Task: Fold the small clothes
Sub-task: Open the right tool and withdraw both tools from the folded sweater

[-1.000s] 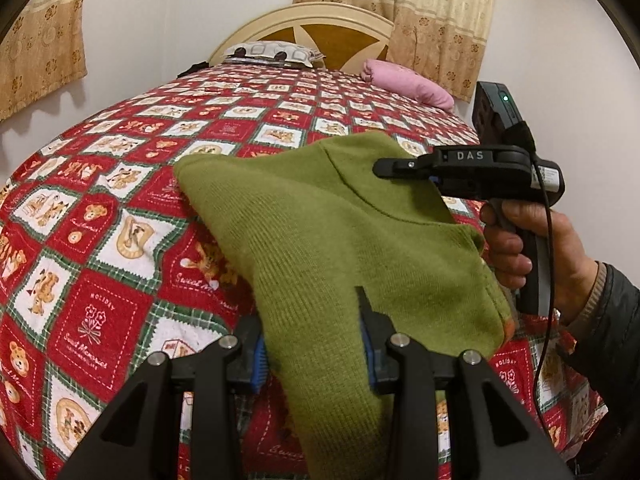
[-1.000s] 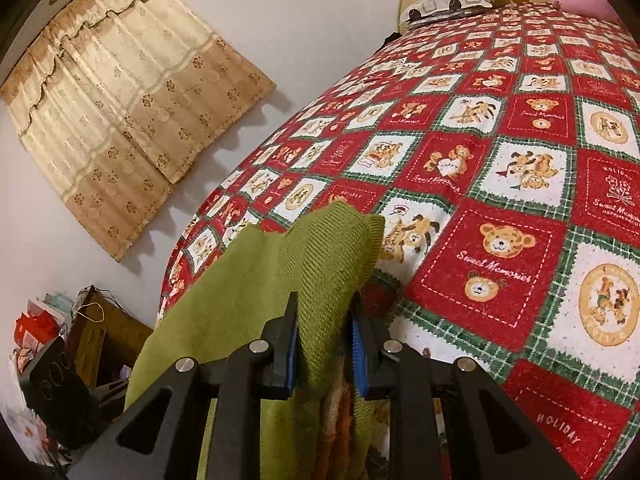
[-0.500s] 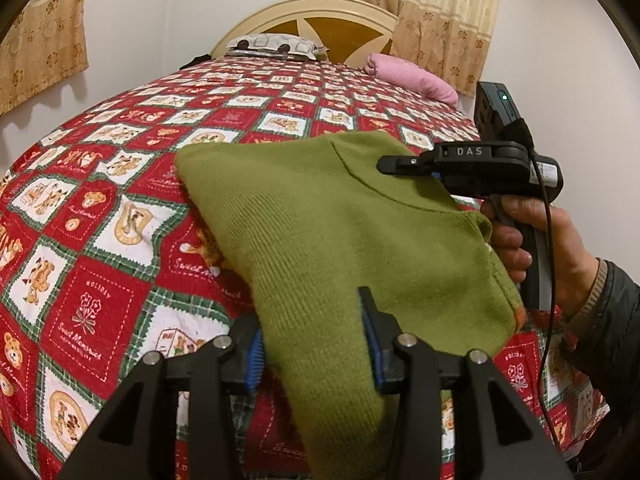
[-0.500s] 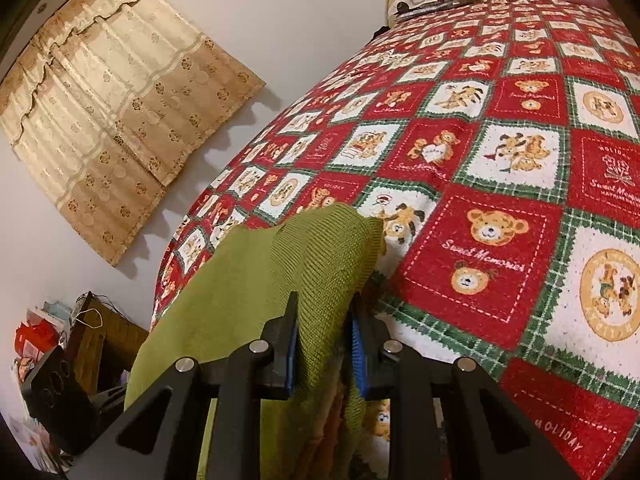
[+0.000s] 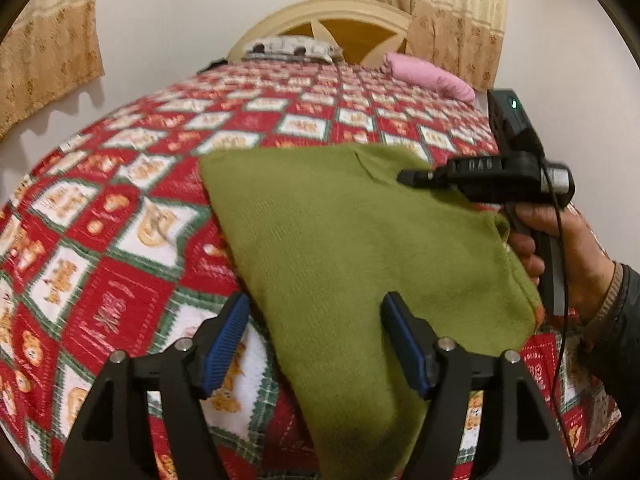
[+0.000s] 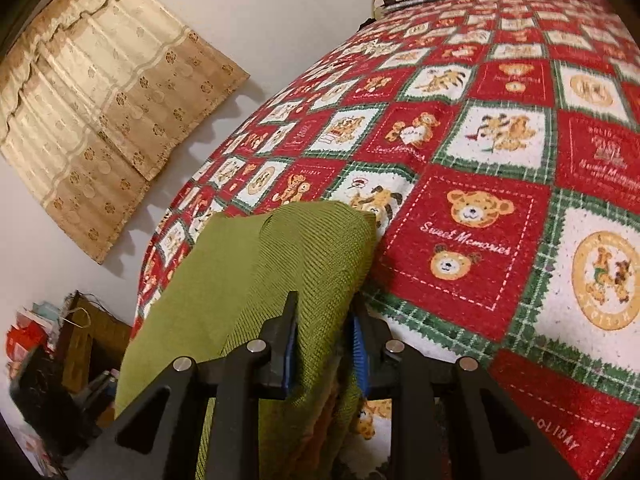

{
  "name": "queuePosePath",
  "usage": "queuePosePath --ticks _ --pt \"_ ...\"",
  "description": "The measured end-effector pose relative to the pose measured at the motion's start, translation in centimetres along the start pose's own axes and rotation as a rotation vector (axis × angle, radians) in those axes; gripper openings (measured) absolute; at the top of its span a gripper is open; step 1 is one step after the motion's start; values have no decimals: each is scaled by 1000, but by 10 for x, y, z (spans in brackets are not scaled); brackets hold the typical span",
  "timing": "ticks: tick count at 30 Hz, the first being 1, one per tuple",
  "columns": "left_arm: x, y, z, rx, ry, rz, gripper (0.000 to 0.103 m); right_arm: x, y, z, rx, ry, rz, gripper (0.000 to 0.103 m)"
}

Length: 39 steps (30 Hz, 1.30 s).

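Left wrist view, near to far: the left tongs [image 5: 314,338] have just been spreading, blue pads off the green sweater [image 5: 340,240] that lies between them. Its lower end drops over the bed's near edge, cut off by the frame. The long axis runs from that edge toward the headboard [image 5: 320,20]. The right tongs [image 6: 322,344] pinch a gathered fold (layers beneath hard to make out). Open quilt [image 6: 500,140] stretches beyond.

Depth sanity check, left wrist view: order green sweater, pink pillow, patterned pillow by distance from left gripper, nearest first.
From the left gripper:
1. green sweater, between its open jaws.
2. pink pillow, far right, near the headboard.
3. patterned pillow, against the headboard, slightly beyond the pink one.
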State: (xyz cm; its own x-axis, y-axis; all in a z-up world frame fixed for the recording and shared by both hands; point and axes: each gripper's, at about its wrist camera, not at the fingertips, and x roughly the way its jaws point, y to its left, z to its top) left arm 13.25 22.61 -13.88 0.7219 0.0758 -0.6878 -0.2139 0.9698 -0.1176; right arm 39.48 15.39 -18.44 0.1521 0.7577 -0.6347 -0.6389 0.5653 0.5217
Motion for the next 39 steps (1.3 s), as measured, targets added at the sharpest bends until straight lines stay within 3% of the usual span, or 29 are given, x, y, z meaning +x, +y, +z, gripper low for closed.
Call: queuePosePath --ticks 4,8,11,15,19,21,22,25,30,33,35,37,39 --pt "-12 5 11 -3 -76 37 92 -1 4 -1 -32 5 -33 26" --pt "6 16 21 15 -62 106 93 -5 2 -2 -13 -2 -48 27" --pt "25 22 21 17 -16 101 93 -36 20 -6 -43 -104 -88 30" --pt "33 16 15 20 -7 79 93 -75 64 -24 -134 -159 18 31" --pt "35 11 12 6 -3 79 94 -68 88 -53 -172 -60 156 40" --pt "33 11 12 3 -5 84 94 -57 80 -64 -136 -15 100 39" --pt "30 11 11 -1 -5 85 96 -54 71 -70 -109 -4 43 36" --pt "22 11 5 2 -15 97 101 -54 44 -83 -24 -22 78 19" --pt "7 9 -7 11 -20 112 103 -54 40 -92 -17 -57 86 18" --pt "-16 4 -6 27 -67 139 103 -70 53 -98 -14 -95 50 24" --pt "-30 -3 2 45 -97 132 103 -95 70 -106 -22 -167 36 52" --pt "-50 -10 10 51 -162 132 103 -122 91 -115 -64 -260 -40 66" --pt "-66 -16 15 54 -206 109 103 -145 114 -121 -131 -347 -112 66"
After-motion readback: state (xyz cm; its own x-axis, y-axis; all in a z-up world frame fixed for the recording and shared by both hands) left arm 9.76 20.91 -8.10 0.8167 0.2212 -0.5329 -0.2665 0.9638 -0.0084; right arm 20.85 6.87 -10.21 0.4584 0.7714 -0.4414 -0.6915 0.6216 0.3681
